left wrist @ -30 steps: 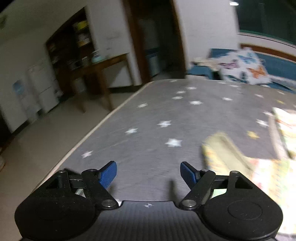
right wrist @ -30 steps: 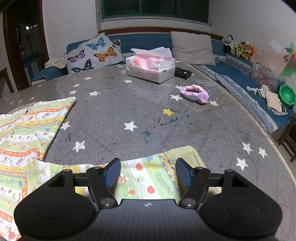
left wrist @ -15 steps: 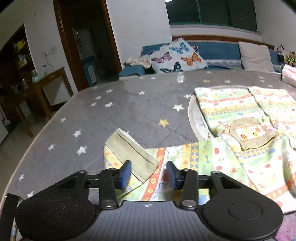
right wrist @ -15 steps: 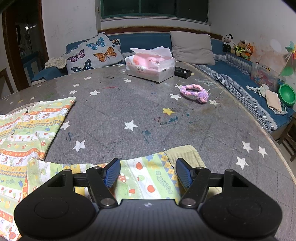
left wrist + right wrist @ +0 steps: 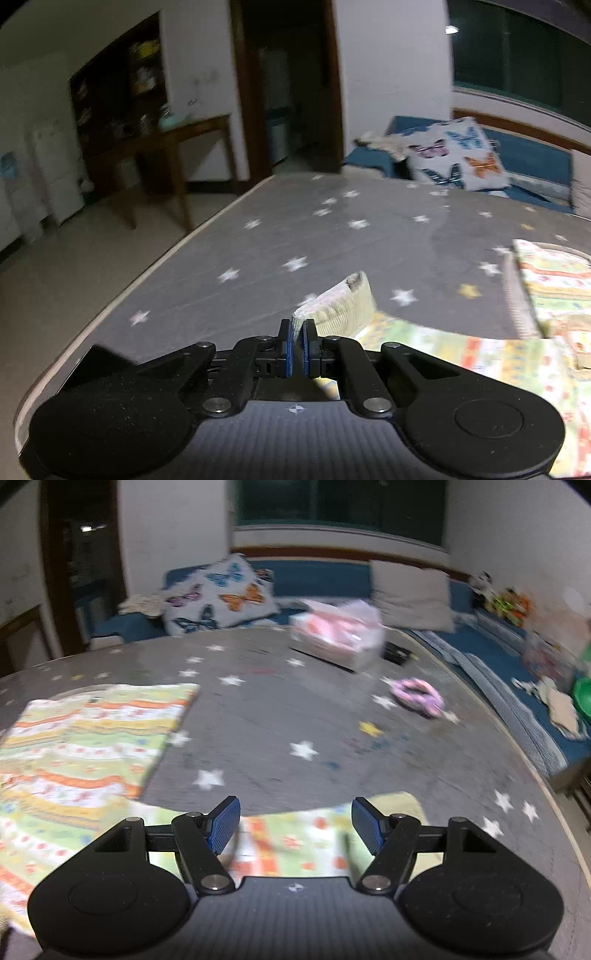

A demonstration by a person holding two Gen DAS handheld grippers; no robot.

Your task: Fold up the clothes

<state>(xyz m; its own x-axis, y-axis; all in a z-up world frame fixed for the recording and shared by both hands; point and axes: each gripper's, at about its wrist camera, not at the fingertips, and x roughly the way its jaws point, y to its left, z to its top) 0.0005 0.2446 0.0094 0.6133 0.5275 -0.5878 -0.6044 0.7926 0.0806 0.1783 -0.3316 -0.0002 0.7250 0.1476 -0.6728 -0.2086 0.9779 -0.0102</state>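
Observation:
A patterned yellow, green and orange children's garment (image 5: pixel 461 354) lies spread on the grey star-print table (image 5: pixel 295 236). My left gripper (image 5: pixel 297 332) is shut on its beige ribbed cuff (image 5: pixel 340 302), which stands lifted above the table. In the right wrist view the same garment (image 5: pixel 81 734) spreads to the left, and another sleeve with a beige cuff (image 5: pixel 399 805) lies just under my right gripper (image 5: pixel 295 827), which is open and empty above it.
A pink tissue box (image 5: pixel 338 635) and a purple hair band (image 5: pixel 417 696) lie on the far right of the table. A sofa with a butterfly pillow (image 5: pixel 221 598) runs behind. The table's left edge (image 5: pixel 122 291) drops to the floor.
My left gripper has closed on the beige cuff and lifted it, swinging its view left. My right gripper has stayed open and shifted slightly over the other sleeve.

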